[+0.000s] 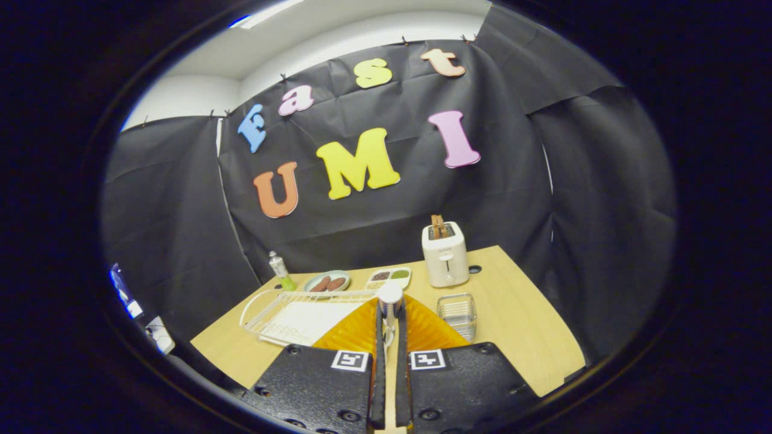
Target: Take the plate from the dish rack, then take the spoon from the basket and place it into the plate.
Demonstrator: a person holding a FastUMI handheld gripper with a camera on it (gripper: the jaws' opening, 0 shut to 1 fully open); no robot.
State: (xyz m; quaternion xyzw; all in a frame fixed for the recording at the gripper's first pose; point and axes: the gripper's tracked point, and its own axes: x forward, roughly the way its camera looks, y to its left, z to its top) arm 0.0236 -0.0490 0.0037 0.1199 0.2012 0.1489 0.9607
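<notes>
The spoon (389,304) stands clamped between the fingers (376,337), both pressing on its handle, long axis running straight ahead and upward from the tips, pale rounded end topmost. Directly beneath and just ahead spreads the orange plate (350,331), ribbed, already lying on the tabletop (525,325) at its near edge, so the drop is a short move down and forward. To one side, the wire basket (457,313) sits just beyond the plate; to the other, the white dish rack (289,316) lies touching or nearly touching the plate's rim — hard to say which. Farther back along the far edge stand a toaster (445,256), a two-part tray (389,277), a small dish (327,282) and a bottle (281,272). The toaster's front carries faint lettering, too small to read.
</notes>
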